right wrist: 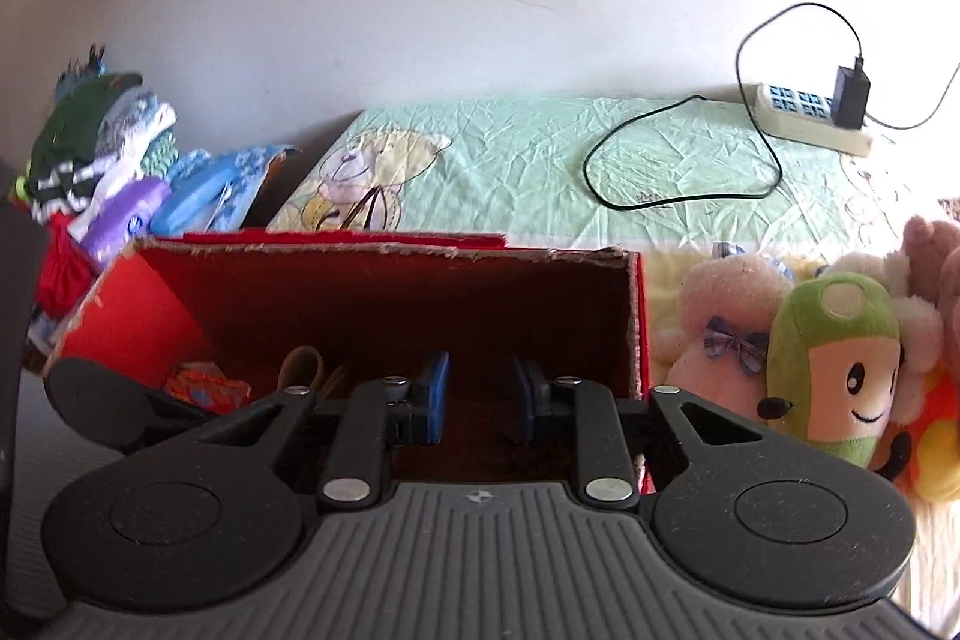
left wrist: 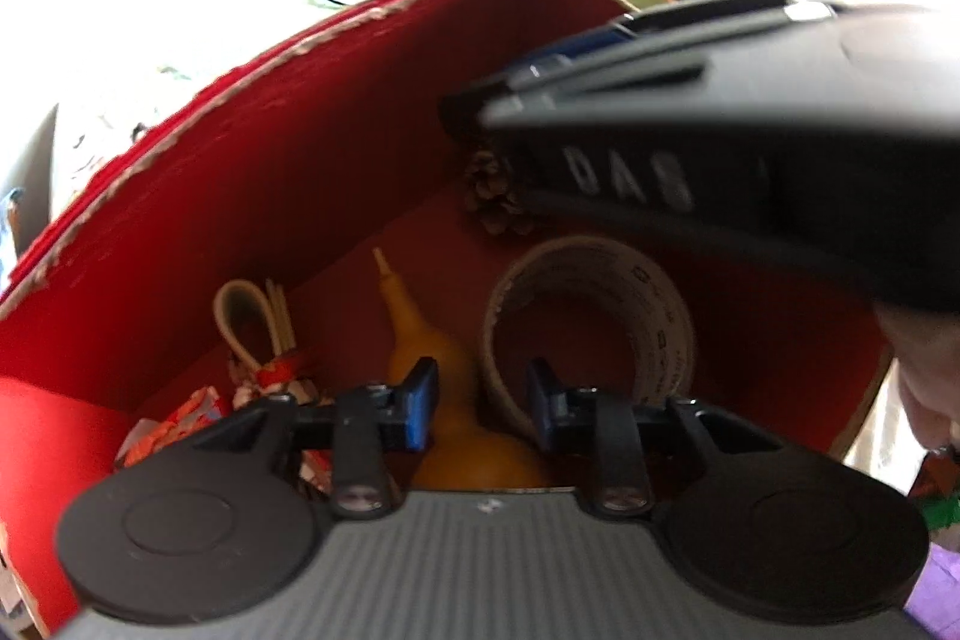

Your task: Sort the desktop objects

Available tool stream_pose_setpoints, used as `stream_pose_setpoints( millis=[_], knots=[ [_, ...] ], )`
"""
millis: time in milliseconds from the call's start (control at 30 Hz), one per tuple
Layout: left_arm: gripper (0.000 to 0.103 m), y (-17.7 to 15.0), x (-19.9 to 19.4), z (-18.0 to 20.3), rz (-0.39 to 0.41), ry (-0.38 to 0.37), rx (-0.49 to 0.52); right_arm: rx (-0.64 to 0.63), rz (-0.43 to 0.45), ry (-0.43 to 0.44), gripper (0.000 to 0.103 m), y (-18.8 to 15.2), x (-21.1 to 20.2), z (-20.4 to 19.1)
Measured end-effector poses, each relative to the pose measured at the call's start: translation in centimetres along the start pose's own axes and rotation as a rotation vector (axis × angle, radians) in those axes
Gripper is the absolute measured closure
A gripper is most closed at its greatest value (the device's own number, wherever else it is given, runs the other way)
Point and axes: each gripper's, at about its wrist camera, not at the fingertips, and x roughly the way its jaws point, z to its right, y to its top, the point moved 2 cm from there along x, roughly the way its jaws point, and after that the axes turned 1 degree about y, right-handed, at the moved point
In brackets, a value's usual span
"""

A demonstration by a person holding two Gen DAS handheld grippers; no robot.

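A red cardboard box [left wrist: 252, 148] holds a yellow gourd [left wrist: 420, 334], a roll of tape [left wrist: 654, 304], a pine cone [left wrist: 495, 196], a beige loop with sticks [left wrist: 246, 316] and red-white wrapped bits [left wrist: 180, 418]. My left gripper [left wrist: 481, 405] is open inside the box, above the gourd and the tape roll, and holds nothing. My right gripper [right wrist: 480, 394] is open and empty over the same box [right wrist: 384, 292]. In the left wrist view its black body [left wrist: 750, 148] crosses above the box and hides the far right corner.
Plush toys [right wrist: 834, 358] lean against the box's right side. Behind the box lies a green bedsheet [right wrist: 510, 148] with a black cable [right wrist: 684, 202] and a power strip [right wrist: 804, 112]. A heap of clothes and bags [right wrist: 108, 160] sits at the left.
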Motion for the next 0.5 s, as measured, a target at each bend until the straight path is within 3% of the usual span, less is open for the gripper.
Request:
stream_pose_setpoints(
  millis=[100,500],
  knots=[
    [0.072,0.10,0.00,0.36,-0.008,-0.048,0.008,0.023,0.018,0.009,0.083,0.01,-0.08,0.25],
    [0.071,-0.35,-0.37,0.26,-0.034,-0.101,0.040,0.012,0.018,-0.011,0.084,-0.22,-0.01,0.06]
  ],
)
